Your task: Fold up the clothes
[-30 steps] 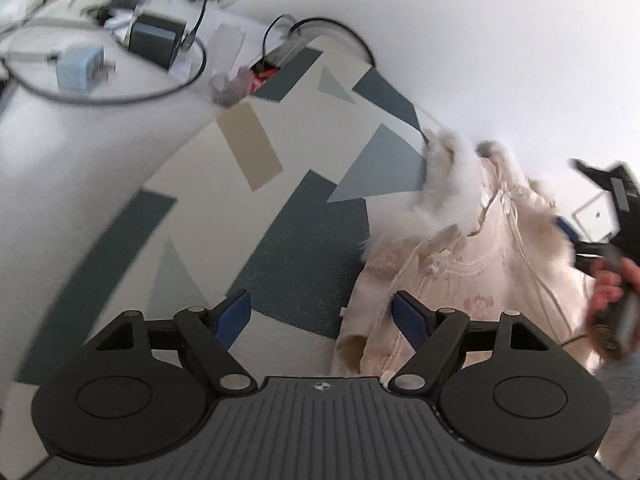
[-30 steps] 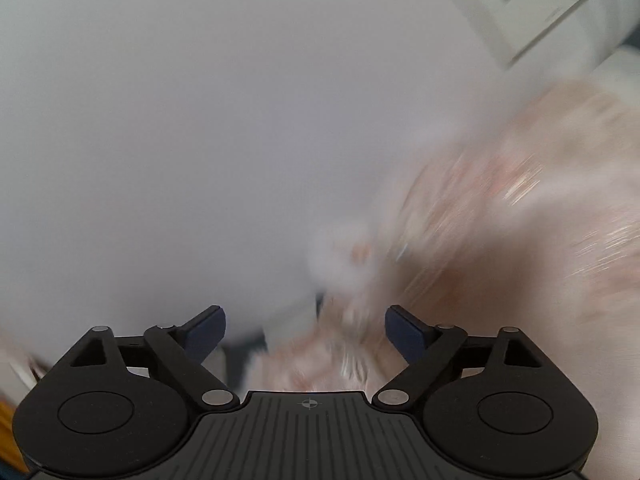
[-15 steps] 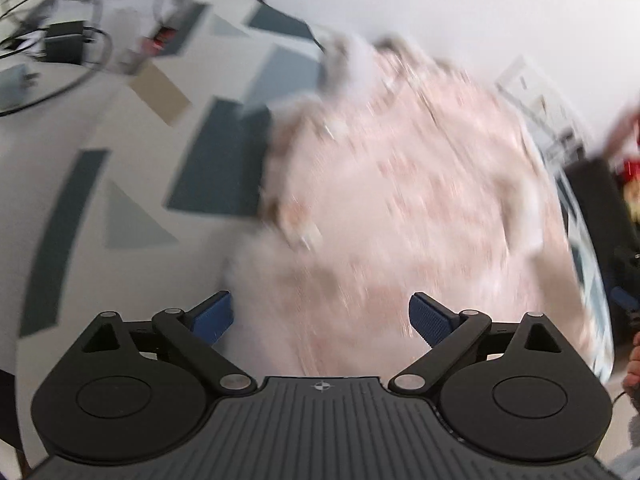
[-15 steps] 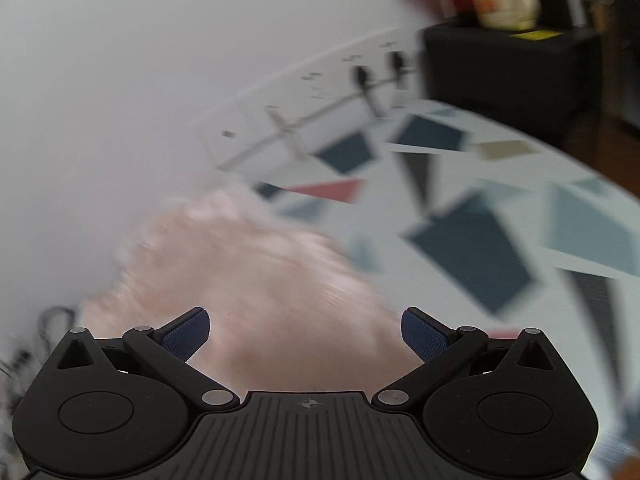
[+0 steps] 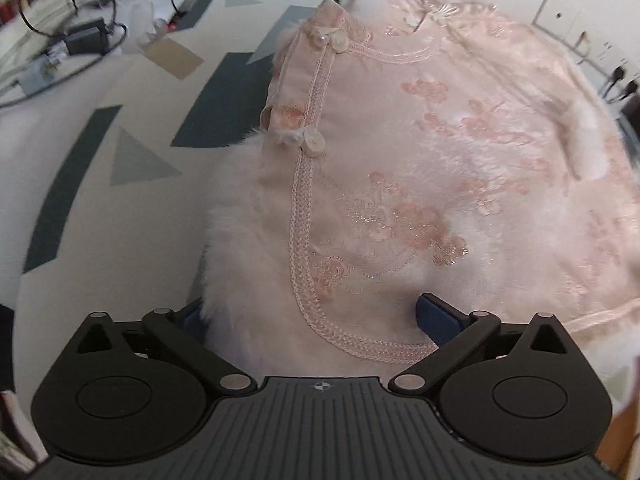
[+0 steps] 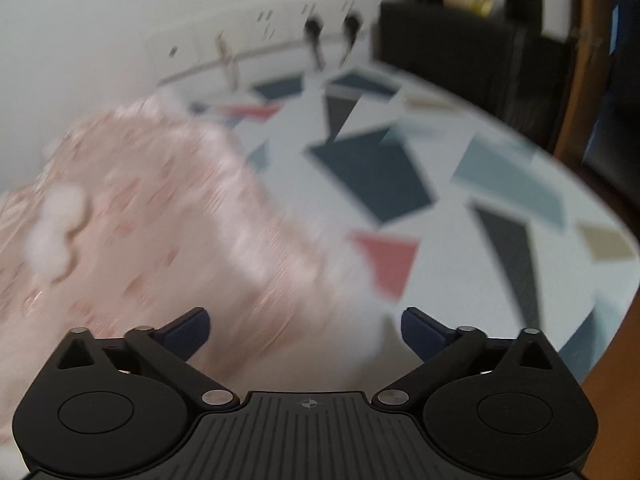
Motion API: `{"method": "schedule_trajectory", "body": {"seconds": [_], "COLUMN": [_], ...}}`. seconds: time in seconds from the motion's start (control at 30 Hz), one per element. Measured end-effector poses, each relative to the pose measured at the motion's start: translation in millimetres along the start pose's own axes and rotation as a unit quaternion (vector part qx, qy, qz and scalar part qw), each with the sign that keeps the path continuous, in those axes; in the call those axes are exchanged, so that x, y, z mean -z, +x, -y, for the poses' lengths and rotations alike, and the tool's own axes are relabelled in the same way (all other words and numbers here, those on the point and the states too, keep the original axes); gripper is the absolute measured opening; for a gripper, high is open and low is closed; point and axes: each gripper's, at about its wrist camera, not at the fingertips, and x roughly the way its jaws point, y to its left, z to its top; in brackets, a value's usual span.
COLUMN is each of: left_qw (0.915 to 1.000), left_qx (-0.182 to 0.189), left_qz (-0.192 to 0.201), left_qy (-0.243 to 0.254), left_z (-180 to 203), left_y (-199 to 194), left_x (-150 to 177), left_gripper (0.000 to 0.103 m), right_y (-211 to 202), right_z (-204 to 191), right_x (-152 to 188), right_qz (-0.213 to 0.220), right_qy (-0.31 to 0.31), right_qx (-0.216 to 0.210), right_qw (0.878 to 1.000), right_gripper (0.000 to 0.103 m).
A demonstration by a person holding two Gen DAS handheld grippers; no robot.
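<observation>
Pink brocade garment [image 5: 440, 152] with white fur trim is lying spread on the patterned tabletop [image 5: 132, 160], filling the centre and right of the left wrist frame. Braided edging and pearl-like fastenings are running down its left side. Left gripper [image 5: 312, 316] is sitting at the bottom of that frame with its blue-tipped fingers [image 5: 434, 316] spread wide; the garment's furry lower edge is lying between them, the left tip partly hidden behind fur. Cables and a small adapter [image 5: 86, 38] are sitting in the upper left.

Right wrist frame is blurry. Right gripper [image 6: 306, 326] is also spread wide at the bottom, gripping nothing. Garment [image 6: 140, 216] is showing in the left half, bare tabletop [image 6: 480, 216] on the right, wall sockets [image 6: 312, 28] at top centre.
</observation>
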Motion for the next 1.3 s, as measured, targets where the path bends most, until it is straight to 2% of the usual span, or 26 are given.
{"method": "schedule_trajectory", "body": {"seconds": [0.1, 0.2, 0.4, 0.47, 0.63, 0.77, 0.83, 0.93, 0.97, 1.0, 1.03, 1.07, 1.1, 1.13, 1.17, 1.2, 1.27, 1.3], "left_qw": [0.9994, 0.9984, 0.9978, 0.9985, 0.9952, 0.9967, 0.9966, 0.9960, 0.9957, 0.9955, 0.9953, 0.9951, 0.9950, 0.9947, 0.9941, 0.9935, 0.9921, 0.9913], "left_qx": [-0.018, -0.028, -0.025, -0.016, -0.001, -0.017, -0.021, -0.021, -0.021, -0.021, -0.022, -0.022, -0.022, -0.022, -0.021, -0.021, -0.020, -0.020], "left_qz": [0.022, 0.027, 0.049, 0.042, 0.036, 0.048, 0.047, 0.041, 0.039, 0.037, 0.037, 0.039, 0.042, 0.044, 0.044, 0.044, 0.045, 0.045], "left_qy": [-0.021, -0.040, -0.037, -0.031, -0.091, -0.063, -0.065, -0.077, -0.081, -0.085, -0.087, -0.088, -0.088, -0.091, -0.097, -0.103, -0.116, -0.122], "left_z": [6, 6, 4, 0, -30, -23, -20, -18, -17, -16, -15, -13, -10, -9, -9, -9, -10, -10], "left_y": [1, 3, 3, 1, -9, -13, -15, -18, -18, -19, -22, -26, -31, -34, -36, -38, -41, -42], "left_x": [2, -1, 5, 4, 16, 32, 33, 33, 33, 33, 33, 35, 36, 38, 39, 40, 43, 44], "left_gripper": [0.103, 0.103, 0.103, 0.103, 0.103, 0.103, 0.103, 0.101, 0.099, 0.091, 0.079, 0.071, 0.057, 0.049, 0.046, 0.041, 0.032, 0.028], "right_y": [17, 26, 29, 27, 14, 4, 2, -1, -2, -4, -6, -9, -11, -13, -15, -16, -15, -15], "right_z": [8, 11, -2, -3, 6, -4, -11, -15, -16, -16, -17, -18, -16, -15, -12, -8, 2, 7], "right_x": [-4, -4, -2, -3, 5, 23, 28, 30, 29, 29, 28, 28, 28, 29, 29, 28, 25, 23], "right_qz": [-0.013, -0.017, -0.016, -0.022, -0.013, 0.006, 0.009, 0.010, 0.006, 0.003, 0.001, -0.002, -0.004, -0.005, -0.006, -0.007, -0.016, -0.020], "right_qy": [-0.018, -0.033, -0.072, -0.068, -0.026, -0.068, -0.092, -0.079, -0.072, -0.066, -0.060, -0.055, -0.048, -0.040, -0.033, -0.027, -0.003, 0.010], "right_qx": [-0.010, -0.023, -0.033, -0.046, -0.085, -0.086, -0.084, -0.090, -0.095, -0.102, -0.111, -0.119, -0.118, -0.114, -0.112, -0.109, -0.119, -0.125], "right_qw": [1.000, 0.999, 0.997, 0.996, 0.996, 0.994, 0.992, 0.993, 0.993, 0.993, 0.992, 0.991, 0.992, 0.993, 0.993, 0.994, 0.993, 0.992], "right_gripper": [0.102, 0.102, 0.102, 0.102, 0.102, 0.102, 0.102, 0.102, 0.101, 0.098, 0.089, 0.082, 0.078, 0.068, 0.057, 0.052, 0.037, 0.033]}}
